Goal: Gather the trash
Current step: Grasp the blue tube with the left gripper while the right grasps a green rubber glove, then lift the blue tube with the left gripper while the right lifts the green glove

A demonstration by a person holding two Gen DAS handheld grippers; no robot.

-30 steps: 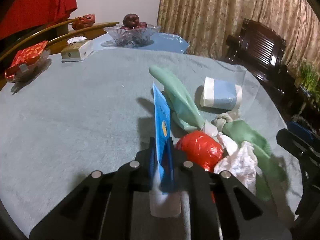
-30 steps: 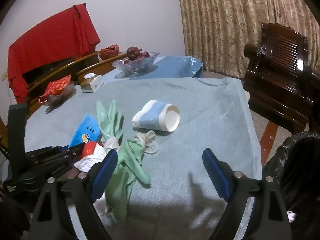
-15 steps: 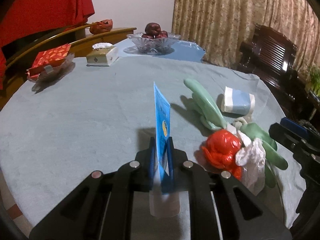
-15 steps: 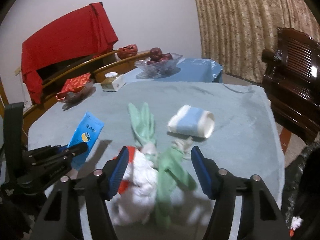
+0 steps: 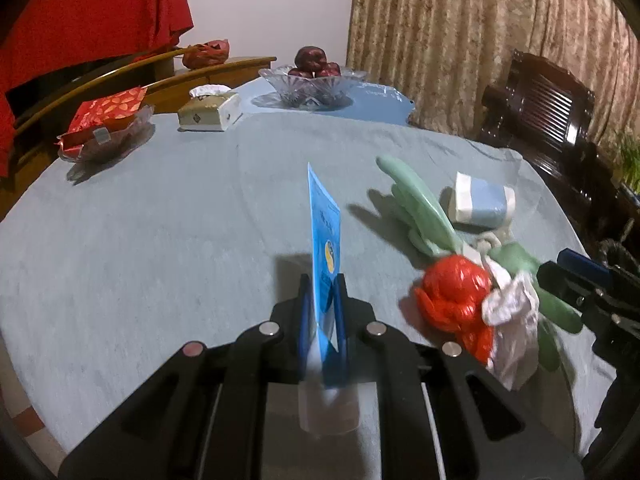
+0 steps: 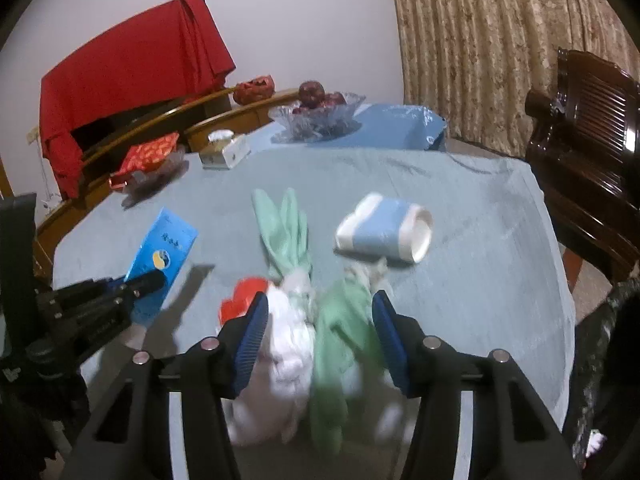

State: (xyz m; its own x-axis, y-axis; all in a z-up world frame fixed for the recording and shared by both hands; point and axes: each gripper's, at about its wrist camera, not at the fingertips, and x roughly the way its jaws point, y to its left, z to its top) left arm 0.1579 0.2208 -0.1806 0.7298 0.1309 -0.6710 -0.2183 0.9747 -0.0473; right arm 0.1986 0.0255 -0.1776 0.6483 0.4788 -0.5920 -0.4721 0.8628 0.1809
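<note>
Left wrist view: your left tool (image 5: 323,300) is clamped on the blue packet (image 5: 325,248), which stands upright on edge between the blue pads.
Right wrist view: your right tool (image 6: 318,330) has its jaws around the trash bundle, a gap visible at each side; blur there, so you cannot tell if it is actually gripping.
Trash bundle: white crumpled paper (image 6: 290,344) and green gloves (image 6: 340,320) sit between the right pads; red wrapper (image 6: 242,298) just outside the left pad.
Bundle from left view: red wrapper (image 5: 456,292) touching white crumpled paper (image 5: 514,312), green gloves (image 5: 420,204) stretching away behind them, right tool (image 5: 588,284) coming in from the right edge.
Blue packet from right view: blue packet (image 6: 164,252) held by left tool (image 6: 154,280), well left of the bundle.
Paper cup: blue and white paper cup (image 6: 386,232) on its side on the tabletop (image 6: 480,208), just past the gloves.
Background: tissue box (image 5: 210,110), glass fruit bowl (image 5: 312,84), red box (image 5: 108,110) at the far edge.
</note>
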